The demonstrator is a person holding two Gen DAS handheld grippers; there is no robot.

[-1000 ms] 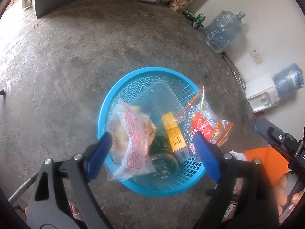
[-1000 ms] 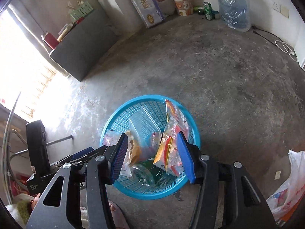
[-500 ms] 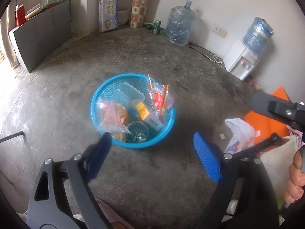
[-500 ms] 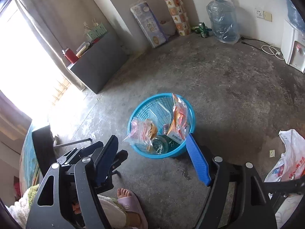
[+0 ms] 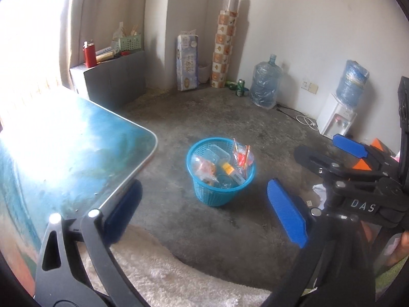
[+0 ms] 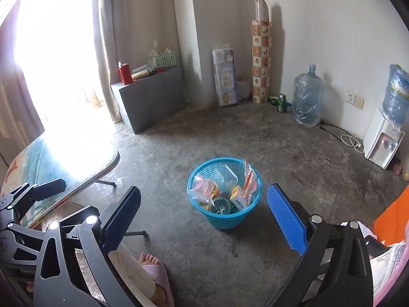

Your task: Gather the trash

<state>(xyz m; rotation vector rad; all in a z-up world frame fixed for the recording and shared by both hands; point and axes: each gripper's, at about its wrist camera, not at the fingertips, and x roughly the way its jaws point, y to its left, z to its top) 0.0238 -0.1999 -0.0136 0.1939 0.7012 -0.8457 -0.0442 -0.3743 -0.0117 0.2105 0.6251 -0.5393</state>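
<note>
Both my tools, left tool [image 5: 202, 215] and right tool [image 6: 204, 220], gape wide, empty. Round blue plastic mesh basket [image 6: 225, 220] looks overfilled; bumping it could spill wrappers onto the floor.

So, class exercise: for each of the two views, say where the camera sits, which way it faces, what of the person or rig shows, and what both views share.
Left wrist: on the left gripper, facing forward and down across the floor at the blue basket; the table at left, the right gripper at right.
Right wrist: on the right gripper, facing the same basket; a slippered foot and the left gripper show.
Shared: basket, water jug, dispenser.
</note>
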